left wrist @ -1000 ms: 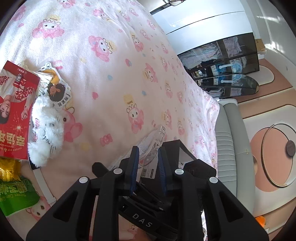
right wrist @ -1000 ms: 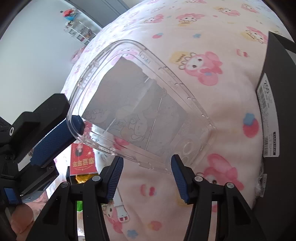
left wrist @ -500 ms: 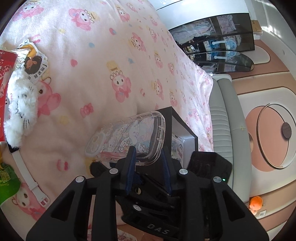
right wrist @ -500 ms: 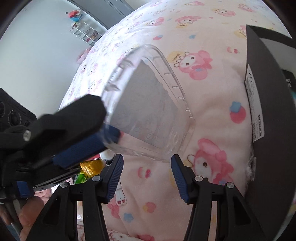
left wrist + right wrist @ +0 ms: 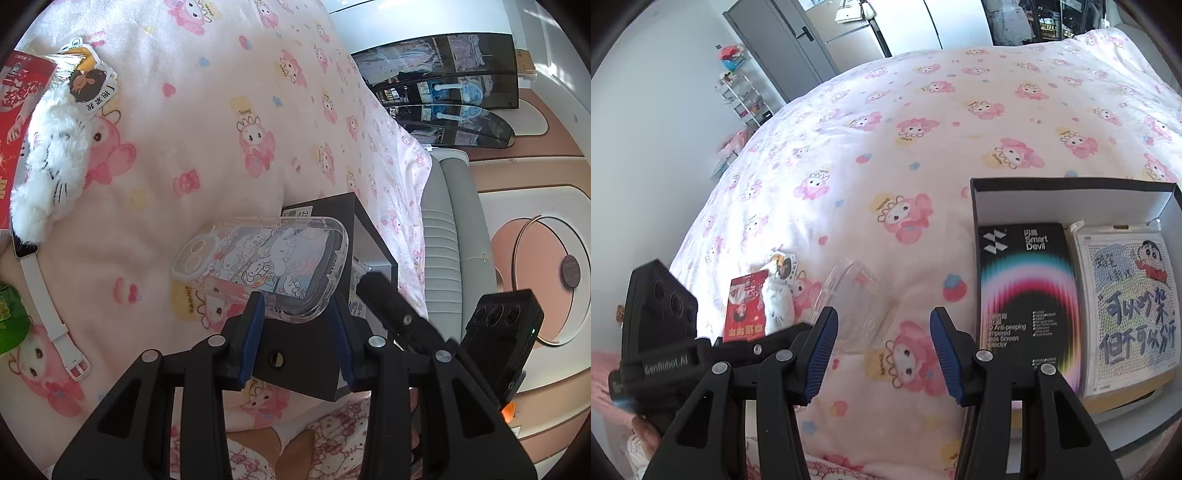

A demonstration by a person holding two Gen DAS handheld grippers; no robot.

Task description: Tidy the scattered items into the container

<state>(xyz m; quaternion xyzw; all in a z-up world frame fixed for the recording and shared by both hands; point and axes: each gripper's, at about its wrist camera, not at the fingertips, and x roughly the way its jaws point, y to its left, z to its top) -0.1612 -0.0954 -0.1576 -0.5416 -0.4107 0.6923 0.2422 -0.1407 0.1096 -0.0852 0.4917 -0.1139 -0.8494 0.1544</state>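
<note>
My left gripper (image 5: 295,310) is shut on a clear phone case (image 5: 266,258) printed with cartoon figures and holds it flat just above the bed, beside the black box (image 5: 369,236). The case also shows in the right wrist view (image 5: 851,306). My right gripper (image 5: 884,332) is open and empty above the pink blanket. To its right, the open black box (image 5: 1071,188) holds a Smart Devil screen-protector pack (image 5: 1027,295) and a cartoon card (image 5: 1126,306).
On the bed at left lie a white fluffy plush (image 5: 51,158), a red packet (image 5: 14,110), a sticker card (image 5: 90,88), a white watch strap (image 5: 48,306) and a green packet (image 5: 11,321). A grey bed edge (image 5: 450,229) lies to the right.
My right gripper has pulled back from the phone case and risen, so the box's inside shows. My left gripper now holds the case alone, turned flat with its printed side up.
</note>
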